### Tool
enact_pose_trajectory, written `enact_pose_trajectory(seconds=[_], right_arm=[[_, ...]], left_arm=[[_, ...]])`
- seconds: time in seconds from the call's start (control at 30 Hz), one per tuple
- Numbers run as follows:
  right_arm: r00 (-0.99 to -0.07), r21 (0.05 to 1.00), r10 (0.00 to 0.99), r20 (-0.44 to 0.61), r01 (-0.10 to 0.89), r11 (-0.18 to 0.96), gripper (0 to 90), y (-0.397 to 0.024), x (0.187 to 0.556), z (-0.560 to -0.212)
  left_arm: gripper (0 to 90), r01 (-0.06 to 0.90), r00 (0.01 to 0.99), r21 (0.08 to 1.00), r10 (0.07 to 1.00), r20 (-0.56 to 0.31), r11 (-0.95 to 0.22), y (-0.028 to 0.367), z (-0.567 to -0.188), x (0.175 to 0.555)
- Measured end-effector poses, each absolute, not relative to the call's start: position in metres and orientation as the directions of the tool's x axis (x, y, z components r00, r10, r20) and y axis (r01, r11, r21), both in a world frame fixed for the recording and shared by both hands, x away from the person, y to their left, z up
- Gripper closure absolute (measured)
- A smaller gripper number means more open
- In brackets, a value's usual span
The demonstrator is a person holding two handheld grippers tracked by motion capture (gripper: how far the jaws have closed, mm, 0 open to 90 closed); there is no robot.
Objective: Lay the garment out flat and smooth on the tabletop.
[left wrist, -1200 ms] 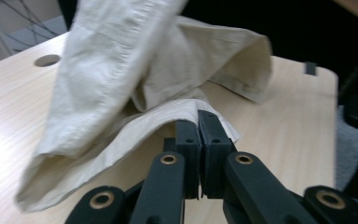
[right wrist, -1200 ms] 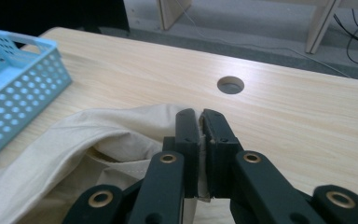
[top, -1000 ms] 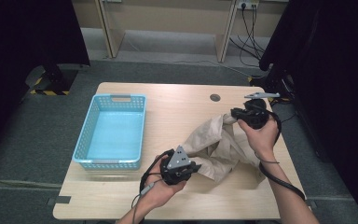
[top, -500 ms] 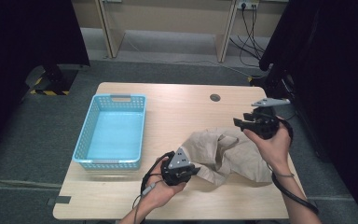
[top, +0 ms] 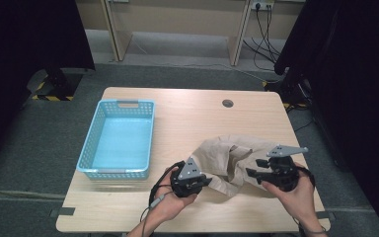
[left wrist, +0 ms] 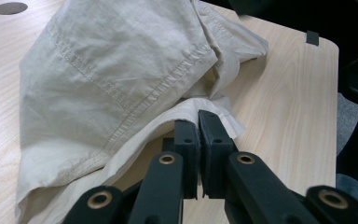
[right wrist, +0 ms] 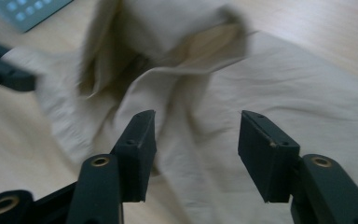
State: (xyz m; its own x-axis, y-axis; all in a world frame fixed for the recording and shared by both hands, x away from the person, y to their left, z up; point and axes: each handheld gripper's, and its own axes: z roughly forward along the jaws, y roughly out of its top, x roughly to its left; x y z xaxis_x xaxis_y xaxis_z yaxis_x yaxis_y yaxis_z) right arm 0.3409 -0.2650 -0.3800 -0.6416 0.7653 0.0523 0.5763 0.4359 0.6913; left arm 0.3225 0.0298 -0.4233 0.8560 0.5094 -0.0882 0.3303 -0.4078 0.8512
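A beige garment (top: 234,160) is found crumpled on the near right part of the wooden bench (top: 187,113), with a blue basket (top: 121,138) standing well apart on the left side. The left tool (left wrist: 198,128) is seen clenched on a hemmed edge of the garment, its jaws pressed together with the fabric pinched between them. The right tool (right wrist: 196,140) is held just above the garment's right portion; its jaws have just been opening and stand apart, released, with cloth lying below the gap but not pressed by either pad. In the high view both tools are seen at the garment's near edge, left (top: 205,181) and right (top: 251,168).
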Motion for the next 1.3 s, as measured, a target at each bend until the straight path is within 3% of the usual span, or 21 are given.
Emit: enact_pose_trajectory(seconds=[0.13, 0.3, 0.43, 0.57, 0.97, 1.3], right_arm=[[-0.691, 0.656, 0.721, 0.058, 0.57, 0.494, 38.6, -0.242, 0.335, -0.397], [-0.7, 0.643, 0.714, 0.027, 0.559, 0.524, 38.7, -0.228, 0.339, -0.405], [-0.706, 0.618, 0.709, 0.008, 0.561, 0.551, 68.9, -0.222, 0.343, -0.411], [-0.695, 0.653, 0.719, 0.007, 0.547, 0.523, 83.1, -0.226, 0.343, -0.396], [-0.604, 0.756, 0.794, -0.065, 0.49, 0.435, 85.1, -0.256, 0.379, -0.291], [-0.532, 0.724, 0.84, -0.104, 0.539, 0.431, 84.6, -0.247, 0.437, -0.269]], left_arm=[[86.7, 0.327, 0.855, 0.853, 0.511, -0.085, -0.406, 0.029, -0.423, 0.322], [86.7, 0.326, 0.857, 0.854, 0.508, -0.086, -0.406, 0.028, -0.423, 0.321], [86.8, 0.322, 0.858, 0.857, 0.506, -0.085, -0.402, 0.029, -0.422, 0.32], [86.8, 0.317, 0.861, 0.859, 0.501, -0.084, -0.401, 0.032, -0.42, 0.315], [87.0, 0.29, 0.871, 0.886, 0.483, -0.089, -0.36, 0.051, -0.404, 0.29], [85.1, 0.303, 0.844, 0.887, 0.53, -0.08, -0.348, 0.079, -0.403, 0.282]])
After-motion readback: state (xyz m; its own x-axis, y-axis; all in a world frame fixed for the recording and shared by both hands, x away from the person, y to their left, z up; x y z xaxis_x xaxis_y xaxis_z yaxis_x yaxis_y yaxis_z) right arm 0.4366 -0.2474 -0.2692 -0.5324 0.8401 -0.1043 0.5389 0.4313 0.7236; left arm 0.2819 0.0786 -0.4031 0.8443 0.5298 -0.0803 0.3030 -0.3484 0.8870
